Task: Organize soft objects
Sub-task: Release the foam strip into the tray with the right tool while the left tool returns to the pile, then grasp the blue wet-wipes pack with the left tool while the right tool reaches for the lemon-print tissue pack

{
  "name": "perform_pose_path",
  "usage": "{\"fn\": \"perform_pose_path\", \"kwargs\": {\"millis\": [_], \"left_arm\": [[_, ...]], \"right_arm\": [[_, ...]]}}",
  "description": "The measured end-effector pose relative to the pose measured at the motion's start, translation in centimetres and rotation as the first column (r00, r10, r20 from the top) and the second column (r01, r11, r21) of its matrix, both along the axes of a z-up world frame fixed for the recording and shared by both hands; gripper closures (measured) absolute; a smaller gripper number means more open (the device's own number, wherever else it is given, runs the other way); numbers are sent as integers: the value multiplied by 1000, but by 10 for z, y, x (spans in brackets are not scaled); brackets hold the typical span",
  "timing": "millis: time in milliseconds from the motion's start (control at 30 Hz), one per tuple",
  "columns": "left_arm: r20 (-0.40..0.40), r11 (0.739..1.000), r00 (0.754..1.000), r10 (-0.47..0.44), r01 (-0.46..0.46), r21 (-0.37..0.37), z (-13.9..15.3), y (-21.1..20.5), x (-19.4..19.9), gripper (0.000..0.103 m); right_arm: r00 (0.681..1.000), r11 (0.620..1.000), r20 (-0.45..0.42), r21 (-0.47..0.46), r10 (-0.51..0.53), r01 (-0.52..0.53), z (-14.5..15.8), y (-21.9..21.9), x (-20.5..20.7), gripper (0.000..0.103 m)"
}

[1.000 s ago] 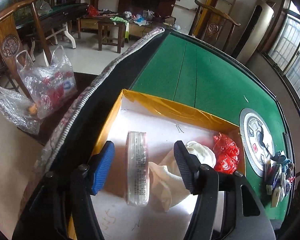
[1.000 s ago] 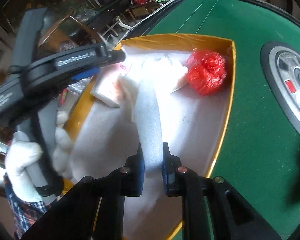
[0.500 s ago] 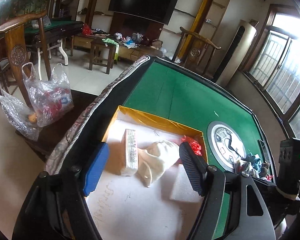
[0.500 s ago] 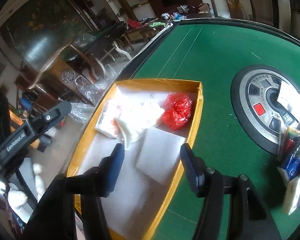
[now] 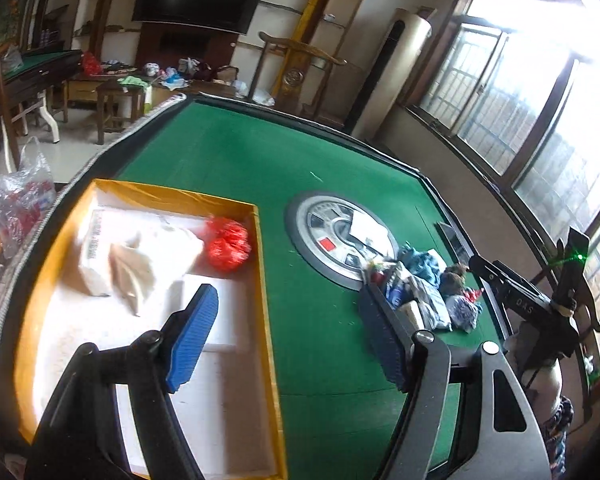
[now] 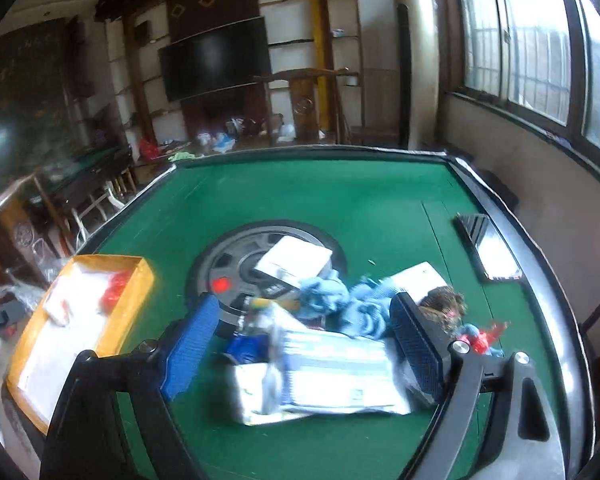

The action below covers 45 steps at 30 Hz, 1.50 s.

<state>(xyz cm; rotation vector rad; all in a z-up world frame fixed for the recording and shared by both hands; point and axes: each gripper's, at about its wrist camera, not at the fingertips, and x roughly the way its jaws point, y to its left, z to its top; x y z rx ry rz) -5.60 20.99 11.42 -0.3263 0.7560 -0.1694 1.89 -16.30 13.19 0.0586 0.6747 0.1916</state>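
Note:
A yellow-rimmed box (image 5: 265, 320) sits at the left of the green table. In it lie a tissue pack (image 5: 96, 256), a cream cloth (image 5: 140, 268), a red mesh ball (image 5: 228, 242) and a white foam sheet (image 5: 228, 312). A pile of soft items lies right of centre: blue cloth (image 6: 332, 300), a white-and-blue pack (image 6: 332, 384), a brown fuzzy thing (image 6: 444, 308). My left gripper (image 5: 288, 336) is open over the box's right rim. My right gripper (image 6: 304, 344) is open above the pile. The box also shows in the right wrist view (image 6: 136, 300).
A round grey control panel (image 5: 312, 236) sits in the table's middle, with a white card (image 6: 296, 260) on it. A black phone (image 6: 488, 252) lies near the right rim. Plastic bags (image 5: 12, 200) hang off the left side. Chairs and side tables stand behind.
My right gripper let go of the foam sheet in the box, opened, and swung right to the pile. My left gripper lifted out of the box and turned right.

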Motion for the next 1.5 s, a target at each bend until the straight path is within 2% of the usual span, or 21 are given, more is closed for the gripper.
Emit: {"fn": "perform_pose_path", "kwargs": {"millis": [200,333,500,567,667,733,767,833,867,900,933,967,1067,1133,1167,1233,1333,1500], "left_arm": [[-100,993,988,-117,115,-27,-25,-78,25,31],[-138,986,976,-166,167,0,-37,-121,35,31],[-158,981,969,-192,195,2,-54,-156,57,31],[-149,979,968,-201,201,-17,-61,-167,72,31],[-122,969,962,-245,247,4,-68,-194,87,31],[-150,943,931,-331,331,-28,-74,-211,88,30],[-172,921,905,-389,383,-67,-78,-219,85,31],[-202,833,810,-551,518,-197,-83,-235,68,30],[-198,791,768,-609,569,-225,-81,-242,55,30],[-182,763,742,-645,610,-214,-76,-246,41,30],[-173,753,733,-658,633,-180,-71,-248,29,30],[-173,760,741,-649,634,-142,-66,-247,22,30],[-165,825,812,-560,565,-22,-58,-242,20,30],[-161,861,851,-500,508,11,-57,-236,29,30],[-157,868,858,-488,496,10,-56,-233,35,30],[-147,874,871,-469,481,65,-54,-233,44,29],[-142,842,860,-490,509,176,-53,-248,57,29],[-220,748,797,-562,603,275,-70,-287,86,29]], "right_arm": [[989,978,-91,167,-113,127,-36,-81,19,19],[984,947,-107,274,-142,167,-60,-119,22,19],[978,888,-162,418,-131,189,-78,-148,27,19],[979,881,-164,435,-123,184,-78,-153,25,19],[982,880,-154,443,-113,171,-75,-151,22,19],[982,880,-152,443,-113,169,-74,-150,21,19],[982,878,-152,448,-112,170,-75,-151,20,19],[981,873,-154,455,-115,173,-75,-152,20,19],[981,870,-153,459,-119,177,-76,-153,21,19],[981,868,-152,462,-123,181,-76,-154,20,19],[980,866,-151,465,-127,183,-76,-156,20,19],[980,863,-150,470,-128,184,-76,-156,20,19],[981,862,-148,473,-128,184,-75,-155,20,19],[980,861,-149,473,-129,185,-75,-155,19,19],[980,860,-152,474,-131,188,-76,-156,19,19],[978,856,-162,478,-134,196,-78,-158,19,19],[976,850,-171,486,-135,203,-80,-161,19,19],[975,848,-175,488,-136,206,-81,-163,19,19]]}}
